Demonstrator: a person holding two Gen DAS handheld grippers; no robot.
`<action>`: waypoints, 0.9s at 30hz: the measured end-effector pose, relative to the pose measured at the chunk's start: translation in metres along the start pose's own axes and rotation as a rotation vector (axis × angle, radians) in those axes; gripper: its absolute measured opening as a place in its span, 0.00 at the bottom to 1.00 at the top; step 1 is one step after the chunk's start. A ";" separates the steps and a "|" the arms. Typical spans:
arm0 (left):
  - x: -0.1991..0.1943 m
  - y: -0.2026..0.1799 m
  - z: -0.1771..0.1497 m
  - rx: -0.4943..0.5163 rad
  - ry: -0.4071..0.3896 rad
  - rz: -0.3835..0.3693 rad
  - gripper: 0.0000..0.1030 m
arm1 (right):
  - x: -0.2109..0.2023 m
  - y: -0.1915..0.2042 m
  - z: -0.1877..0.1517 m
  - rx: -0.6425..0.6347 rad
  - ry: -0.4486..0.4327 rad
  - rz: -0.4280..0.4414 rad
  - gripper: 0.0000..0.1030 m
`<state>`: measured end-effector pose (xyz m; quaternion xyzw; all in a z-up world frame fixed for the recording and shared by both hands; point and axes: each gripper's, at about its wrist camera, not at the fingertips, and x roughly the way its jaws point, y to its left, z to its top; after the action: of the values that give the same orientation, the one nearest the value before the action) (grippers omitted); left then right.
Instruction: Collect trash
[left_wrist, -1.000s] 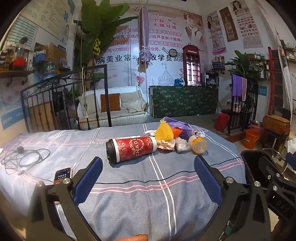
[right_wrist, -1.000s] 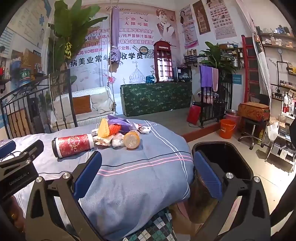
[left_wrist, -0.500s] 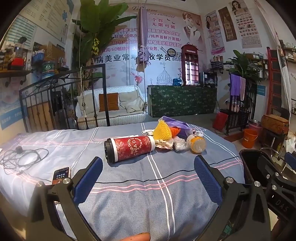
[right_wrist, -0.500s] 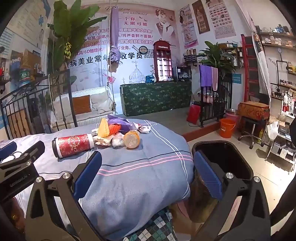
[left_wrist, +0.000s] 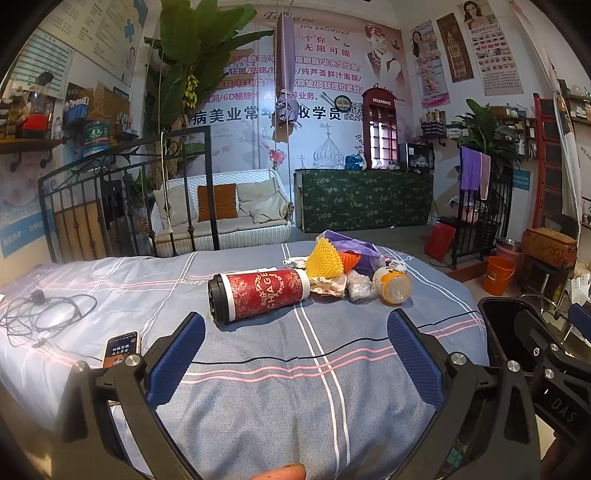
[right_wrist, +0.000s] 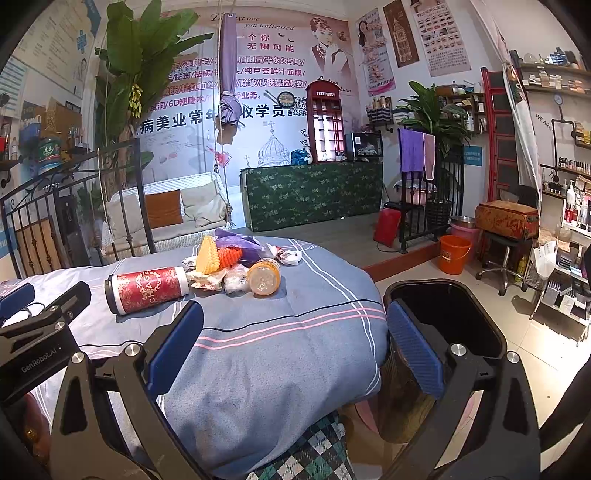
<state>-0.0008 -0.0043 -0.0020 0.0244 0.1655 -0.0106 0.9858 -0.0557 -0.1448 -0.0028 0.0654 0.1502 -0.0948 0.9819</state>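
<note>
A pile of trash lies on the far side of the blue-grey bed: a red paper cup (left_wrist: 258, 293) (right_wrist: 146, 290) on its side, a yellow foam net (left_wrist: 325, 258) (right_wrist: 207, 255), an orange net (right_wrist: 229, 256), crumpled paper (left_wrist: 328, 284), a clear wad (left_wrist: 359, 288), an orange-capped bottle (left_wrist: 392, 285) (right_wrist: 263, 281) and a purple bag (left_wrist: 351, 245). My left gripper (left_wrist: 295, 332) is open above the bedspread, short of the cup. My right gripper (right_wrist: 295, 328) is open over the bed's right edge. A black trash bin (right_wrist: 448, 321) (left_wrist: 502, 325) stands beside the bed on the right.
A phone (left_wrist: 121, 349) and tangled cables (left_wrist: 40, 314) lie on the bed at the left. A black metal bed frame (left_wrist: 122, 206) stands behind. On the floor to the right are an orange bucket (right_wrist: 453, 254) and a stool (right_wrist: 504, 258).
The left wrist view has crept slightly closer to the cup. Nothing on the bed has moved, and both grippers stay open.
</note>
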 end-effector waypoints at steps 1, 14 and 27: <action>0.000 0.000 0.000 0.000 0.000 0.000 0.95 | 0.000 0.000 0.000 0.001 -0.001 0.000 0.96; 0.001 0.000 -0.001 -0.001 0.004 -0.001 0.95 | 0.001 0.001 0.000 0.000 -0.001 -0.002 0.96; 0.002 0.001 -0.001 -0.002 0.005 -0.002 0.95 | 0.002 0.002 -0.001 -0.004 0.000 0.000 0.96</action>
<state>0.0004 -0.0037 -0.0035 0.0230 0.1680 -0.0112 0.9855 -0.0535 -0.1436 -0.0041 0.0634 0.1503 -0.0947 0.9820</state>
